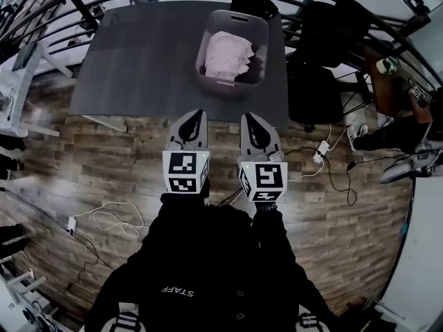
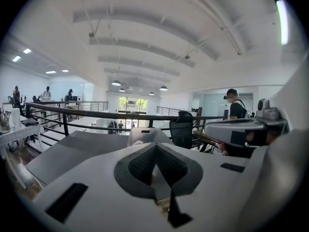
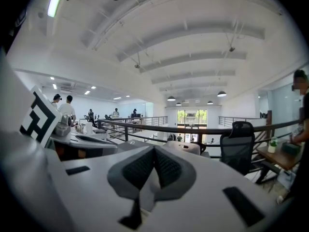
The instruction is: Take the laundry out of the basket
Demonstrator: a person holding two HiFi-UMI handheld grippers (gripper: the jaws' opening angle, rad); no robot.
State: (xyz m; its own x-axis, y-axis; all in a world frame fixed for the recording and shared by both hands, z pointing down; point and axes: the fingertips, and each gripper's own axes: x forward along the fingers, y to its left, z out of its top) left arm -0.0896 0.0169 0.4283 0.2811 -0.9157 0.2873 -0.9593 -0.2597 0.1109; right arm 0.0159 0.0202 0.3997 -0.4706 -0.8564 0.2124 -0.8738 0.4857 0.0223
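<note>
The basket (image 1: 205, 45) looks smooth plastic, the laundry (image 1: 225, 57) soft cloth, the table (image 1: 145, 54) matt, the floor (image 1: 104, 159) wood-grained.

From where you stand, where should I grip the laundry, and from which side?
Probably the raised, crumpled folds at the top of the laundry, coming from above: it lies heaped low inside the basket, whose walls close off every side.

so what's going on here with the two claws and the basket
A person holds a claw in each hand: left claw and right claw, both shut and empty, side by side above the wooden floor. Ahead, a translucent grey plastic basket sits on the dark grey table with pale pink and white laundry inside. None lies outside it.
</note>
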